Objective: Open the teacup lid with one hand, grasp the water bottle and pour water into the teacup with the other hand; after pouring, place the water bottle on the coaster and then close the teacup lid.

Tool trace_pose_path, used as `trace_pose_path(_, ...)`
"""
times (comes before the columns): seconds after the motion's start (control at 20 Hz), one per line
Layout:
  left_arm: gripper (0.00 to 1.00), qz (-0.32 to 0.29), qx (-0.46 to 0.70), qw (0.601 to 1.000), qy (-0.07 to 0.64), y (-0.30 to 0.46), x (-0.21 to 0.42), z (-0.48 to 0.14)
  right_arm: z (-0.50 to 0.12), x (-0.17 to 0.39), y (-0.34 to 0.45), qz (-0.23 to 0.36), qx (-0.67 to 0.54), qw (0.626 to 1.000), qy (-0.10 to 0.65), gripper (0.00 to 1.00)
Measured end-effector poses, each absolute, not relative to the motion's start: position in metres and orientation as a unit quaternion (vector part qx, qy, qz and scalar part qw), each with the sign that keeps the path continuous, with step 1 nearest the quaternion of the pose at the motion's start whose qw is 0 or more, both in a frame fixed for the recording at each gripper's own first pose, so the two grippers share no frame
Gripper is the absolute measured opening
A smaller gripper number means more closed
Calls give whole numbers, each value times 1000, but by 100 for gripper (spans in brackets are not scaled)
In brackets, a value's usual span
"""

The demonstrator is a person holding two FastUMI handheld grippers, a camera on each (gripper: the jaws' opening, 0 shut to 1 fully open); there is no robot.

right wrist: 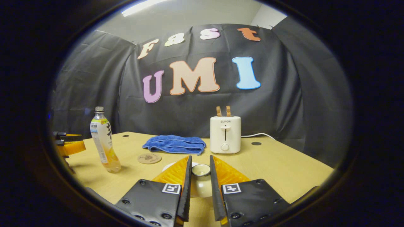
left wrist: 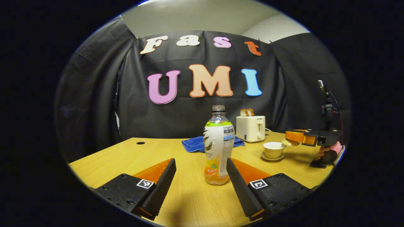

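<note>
A water bottle point(left wrist: 219, 148) with no cap and orange drink in its bottom stands upright on the table. My left gripper point(left wrist: 200, 161) is open around it; the bottle is close to the right finger and not pinched. The open teacup point(left wrist: 273, 149) sits on its saucer to the right. Just above and right of it, my right gripper point(left wrist: 292, 137) holds the teacup lid point(left wrist: 290, 142). In the right gripper view that gripper point(right wrist: 200, 157) is shut on the lid's knob point(right wrist: 201, 170). The bottle point(right wrist: 104, 142) stands at left near the left gripper point(right wrist: 68, 145), with the round coaster point(right wrist: 149, 158) beside it.
A white toaster point(right wrist: 225, 134) with two slices in it stands at the back of the wooden table point(right wrist: 284, 167), its cord running right. A folded blue cloth point(right wrist: 175, 144) lies left of it. A hand point(left wrist: 328, 151) holds the right gripper's handle.
</note>
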State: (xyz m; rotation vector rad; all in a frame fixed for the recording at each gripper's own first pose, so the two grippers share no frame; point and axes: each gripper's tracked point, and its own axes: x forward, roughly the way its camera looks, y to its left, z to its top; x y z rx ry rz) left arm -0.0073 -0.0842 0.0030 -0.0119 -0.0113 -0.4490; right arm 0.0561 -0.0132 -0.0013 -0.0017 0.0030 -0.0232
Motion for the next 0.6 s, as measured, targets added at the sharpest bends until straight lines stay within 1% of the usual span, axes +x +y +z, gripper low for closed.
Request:
trace_pose_path(0.05, 94, -228, -6, 974, -4, -88, -6, 2, 0, 53, -17, -15, -1, 1000, 1, 34)
trace_pose_path(0.25, 94, -246, -6, 969, 5, -104, 8, -1, 0, 48, -25, -27, -1, 1000, 1, 35)
trace_pose_path(0.6, 94, -255, 4, 965, 63, -130, 41, -16, 0, 41, -31, -32, -1, 999, 1, 34)
